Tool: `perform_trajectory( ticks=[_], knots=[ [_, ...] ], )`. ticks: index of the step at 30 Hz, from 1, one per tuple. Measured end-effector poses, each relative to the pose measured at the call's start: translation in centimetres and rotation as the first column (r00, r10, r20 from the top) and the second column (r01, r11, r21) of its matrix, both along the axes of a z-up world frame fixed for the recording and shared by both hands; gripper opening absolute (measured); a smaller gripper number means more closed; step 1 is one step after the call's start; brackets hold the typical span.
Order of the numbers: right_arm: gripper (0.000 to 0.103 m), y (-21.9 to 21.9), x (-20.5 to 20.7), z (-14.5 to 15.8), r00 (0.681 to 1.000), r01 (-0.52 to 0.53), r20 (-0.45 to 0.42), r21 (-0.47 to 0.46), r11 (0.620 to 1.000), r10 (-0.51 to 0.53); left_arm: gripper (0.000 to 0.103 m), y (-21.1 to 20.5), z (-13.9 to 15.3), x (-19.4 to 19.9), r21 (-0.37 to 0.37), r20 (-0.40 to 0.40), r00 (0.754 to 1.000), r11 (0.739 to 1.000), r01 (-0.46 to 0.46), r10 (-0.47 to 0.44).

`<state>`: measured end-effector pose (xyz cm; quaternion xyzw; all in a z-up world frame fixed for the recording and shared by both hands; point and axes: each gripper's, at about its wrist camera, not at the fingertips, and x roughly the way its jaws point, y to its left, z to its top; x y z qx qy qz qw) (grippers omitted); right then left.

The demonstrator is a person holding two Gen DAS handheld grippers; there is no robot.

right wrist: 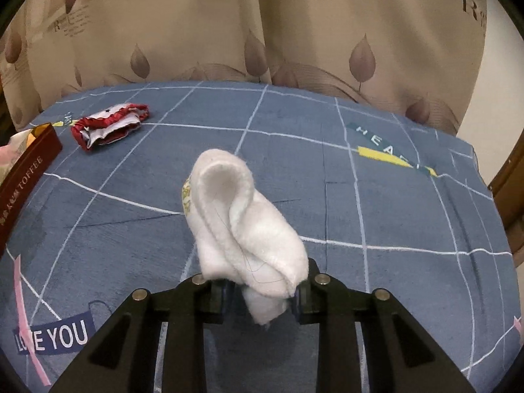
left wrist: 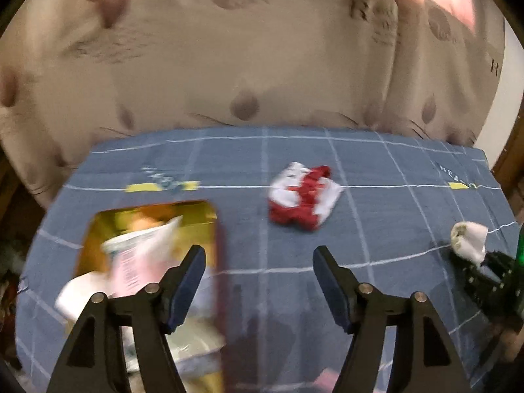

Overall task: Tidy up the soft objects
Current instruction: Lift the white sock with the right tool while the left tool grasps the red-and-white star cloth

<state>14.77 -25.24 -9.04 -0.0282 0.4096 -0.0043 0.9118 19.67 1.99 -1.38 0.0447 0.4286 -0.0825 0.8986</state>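
- While pinched low between the pads of the right tool point(right wrist: 262, 298), white rolled cloth point(right wrist: 242, 226) sticking up and forward, most of its bulk hanging free above the grip. Pretty shallow hold on the tail end, so could easily slip out or unroll with a quick swing.
- Left tool point(left wrist: 258, 281) spread wide, nothing between the pads, hovering over the blue checked bedsheet point(left wrist: 376, 222) just beside the toffee box point(left wrist: 219, 255).
- Box already stuffed with soft bits, stuff poking above the rim. Dropping another piece on top might just bounce or slide off onto the bed.
- Further out, red and white cloth point(left wrist: 303, 196) lying loose on the sheet, well apart from both tools. Looks half unfolded, so grabbing one layer only would probably drag it open.
- Behind everything, leaf-print curtain point(right wrist: 262, 32) hanging at the far edge of the bed.
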Motion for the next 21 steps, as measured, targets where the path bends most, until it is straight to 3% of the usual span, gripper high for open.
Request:
perform_trajectory(
  ticks=[6,21],
  knots=[
    [0.025,-0.2,0.4,-0.4,1.000,-0.006,-0.025,0.022,1.000,0.006,0.070,-4.5,-3.2,4.7,0.032,-0.098,0.988,0.992,0.120,-0.116],
    [0.028,-0.4,0.3,-0.6,0.999,-0.010,-0.035,0.050,0.999,0.012,0.074,-6.2,-8.2,12.5,0.085,-0.211,0.974,0.991,0.103,-0.083]
  ],
)
